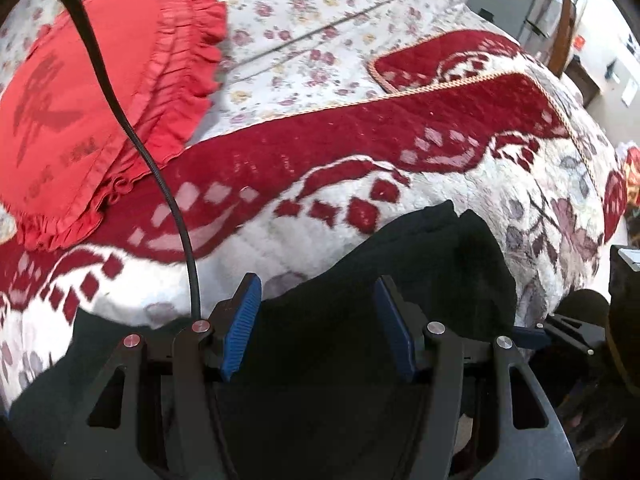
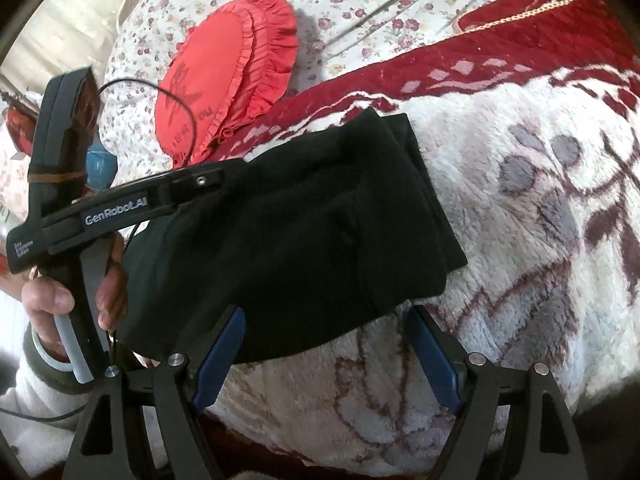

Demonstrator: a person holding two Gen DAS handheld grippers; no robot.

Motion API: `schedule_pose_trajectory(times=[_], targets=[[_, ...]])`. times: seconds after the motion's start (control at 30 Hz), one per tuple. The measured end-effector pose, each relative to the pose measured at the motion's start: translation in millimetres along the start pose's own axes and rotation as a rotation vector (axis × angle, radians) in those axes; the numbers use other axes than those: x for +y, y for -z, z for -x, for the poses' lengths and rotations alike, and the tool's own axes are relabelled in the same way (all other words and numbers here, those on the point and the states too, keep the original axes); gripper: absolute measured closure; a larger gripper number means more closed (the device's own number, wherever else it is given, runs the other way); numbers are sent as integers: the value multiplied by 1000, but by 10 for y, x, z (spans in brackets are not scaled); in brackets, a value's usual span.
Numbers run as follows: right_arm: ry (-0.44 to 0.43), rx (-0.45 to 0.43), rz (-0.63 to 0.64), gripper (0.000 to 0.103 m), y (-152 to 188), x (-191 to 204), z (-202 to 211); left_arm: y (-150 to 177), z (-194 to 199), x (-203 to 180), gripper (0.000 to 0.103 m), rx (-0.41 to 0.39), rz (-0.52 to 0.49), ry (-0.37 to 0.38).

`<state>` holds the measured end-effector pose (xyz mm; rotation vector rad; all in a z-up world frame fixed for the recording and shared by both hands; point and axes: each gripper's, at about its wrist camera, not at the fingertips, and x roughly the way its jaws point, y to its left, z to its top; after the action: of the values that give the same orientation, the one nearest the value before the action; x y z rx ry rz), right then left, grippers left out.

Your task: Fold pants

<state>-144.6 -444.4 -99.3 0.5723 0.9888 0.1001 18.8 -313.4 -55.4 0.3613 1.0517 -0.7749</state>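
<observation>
Left gripper [image 1: 316,322] open, blue pads spread, black pants [image 1: 400,280] lying between and under them, nothing pinched that I can see. Right gripper [image 2: 326,354] also open, jaws wide, hovering at the near edge of the pants [image 2: 296,232]. From the right wrist view I see the left gripper [image 2: 192,184] body resting over the left side of the fabric, person's hand [image 2: 76,296] on its handle. Pants sit folded into a compact bundle on the red-and-white blanket [image 2: 520,220] on the bed. Red frilled pillow [image 1: 88,96] lies beyond them, apart, on the floral sheet [image 1: 312,8]. Black cable [image 1: 132,132] crosses the pillow.
</observation>
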Motion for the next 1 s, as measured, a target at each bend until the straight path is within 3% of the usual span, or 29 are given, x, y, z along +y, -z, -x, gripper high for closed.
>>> schedule_pose_trajectory(times=[0.27,0.47,0.5,0.53,0.6,0.67,0.73,0.8,0.9,1.0], targets=[[11,-32,-20,22,-29,-35,80,-125,-96,-183,44,12,-106,-8],[80,-195,79,23,-207,36,545,-135,-29,-43,44,1,-69,-7],[102,-190,106,30,-276,73,521,-134,-21,-25,44,0,-64,-10],[143,-171,132,47,-359,101,439,-132,-12,-5,44,-2,-58,-14],[160,-146,165,65,-491,117,244,-131,6,31,44,-4,-44,-20],[174,-106,179,72,-589,74,-24,-123,38,63,44,-9,-30,-18],[174,-57,179,90,-621,17,-200,-104,68,100,44,-12,-19,-16],[194,-95,243,96,-622,101,-91,-90,82,136,44,-12,-16,-23],[217,-130,283,96,-705,176,49,-94,84,186,44,-12,-6,-28],[282,-102,323,96,-745,237,-88,-132,72,216,44,-17,25,-20]])
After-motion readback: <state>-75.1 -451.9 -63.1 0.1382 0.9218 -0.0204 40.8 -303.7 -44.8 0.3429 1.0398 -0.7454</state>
